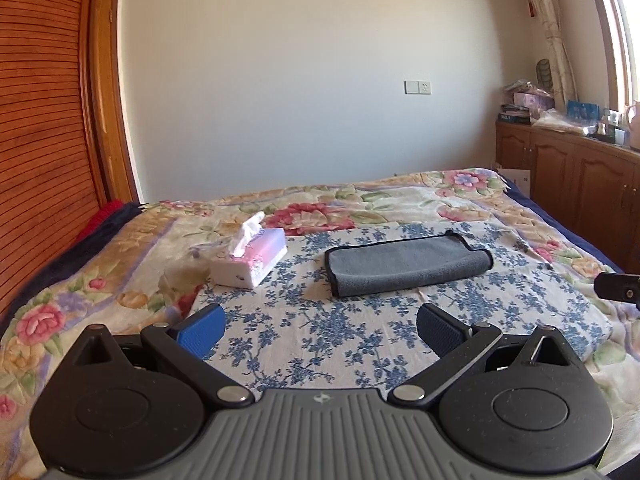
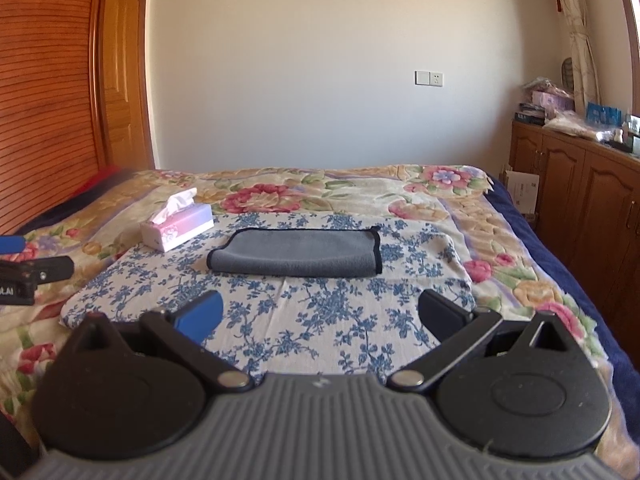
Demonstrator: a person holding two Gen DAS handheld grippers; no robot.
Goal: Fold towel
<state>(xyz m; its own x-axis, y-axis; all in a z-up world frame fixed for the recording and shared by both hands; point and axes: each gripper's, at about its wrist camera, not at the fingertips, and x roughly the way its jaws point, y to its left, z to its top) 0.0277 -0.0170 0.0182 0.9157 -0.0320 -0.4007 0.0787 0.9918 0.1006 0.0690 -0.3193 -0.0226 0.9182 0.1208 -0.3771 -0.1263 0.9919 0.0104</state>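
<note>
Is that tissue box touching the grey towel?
Apart. In the left wrist view, a strip of blue-flowered cloth shows plainly between the tissue box and the grey towel; the right wrist view shows the same gap.

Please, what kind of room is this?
Most likely a bedroom: a bed with a flowered blanket, a wooden wardrobe beside it, and low wooden cabinets under the window.

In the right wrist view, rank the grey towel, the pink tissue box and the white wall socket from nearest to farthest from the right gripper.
1. Grey folded towel with black trim, straight ahead of the right gripper.
2. Pink and white tissue box, farther, left.
3. White wall socket plate, back wall.
</note>
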